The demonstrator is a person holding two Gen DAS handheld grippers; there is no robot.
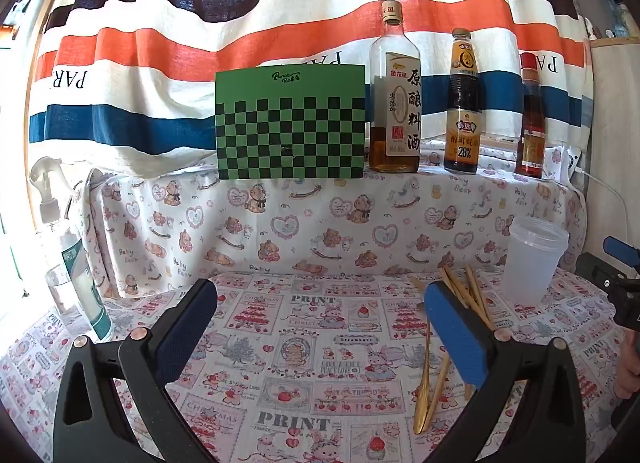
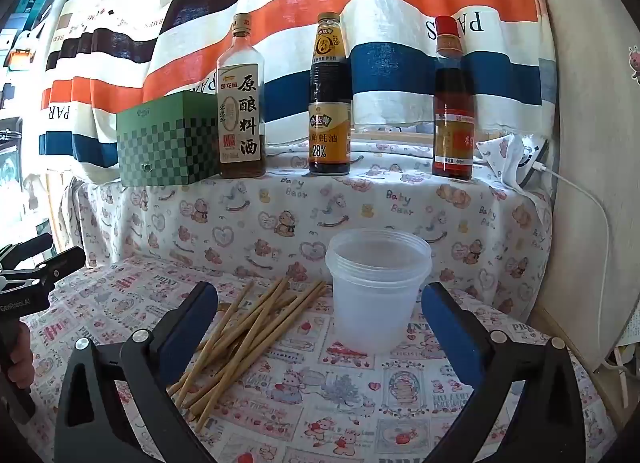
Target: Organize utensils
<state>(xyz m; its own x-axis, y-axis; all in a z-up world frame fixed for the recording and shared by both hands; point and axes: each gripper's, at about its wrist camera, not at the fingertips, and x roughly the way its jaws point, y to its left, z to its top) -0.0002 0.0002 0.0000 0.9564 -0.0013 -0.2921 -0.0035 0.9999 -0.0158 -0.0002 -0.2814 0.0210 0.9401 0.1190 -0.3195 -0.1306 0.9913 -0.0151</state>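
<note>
Nothing has been sorted yet, as far as can be seen. The chopsticks [image 2: 244, 339] lie in a loose, crossed heap on the printed tablecloth [image 2: 360, 403], just left of the clear plastic cup [image 2: 376, 291], which stands upright and looks empty. In the left wrist view, two gold-coloured utensils [image 1: 430, 387] lie flat on the cloth nearer the camera than the heap; their exact type is hard to tell. My judgement: the cup is the likely holder, so every piece remains to be gathered and stood in it.

The left gripper [image 1: 320, 327] hangs over bare cloth, its blue pads set wide apart with nothing between them. The right gripper [image 2: 320, 327] is likewise spread wide and holds nothing; the heap and the cup sit ahead of it, apart from the pads.

Surroundings: on the raised ledge behind stand a green checkered box [image 1: 291, 123] and three sauce bottles [image 2: 330, 99]. A spray bottle [image 1: 68, 247] stands at the far left edge, and a white cable [image 2: 580, 191] trails down on the right. None of these blocks the work area. The main difficulty is the tangle itself: the crossed sticks may shift when one is lifted, and the light cup could tip.
</note>
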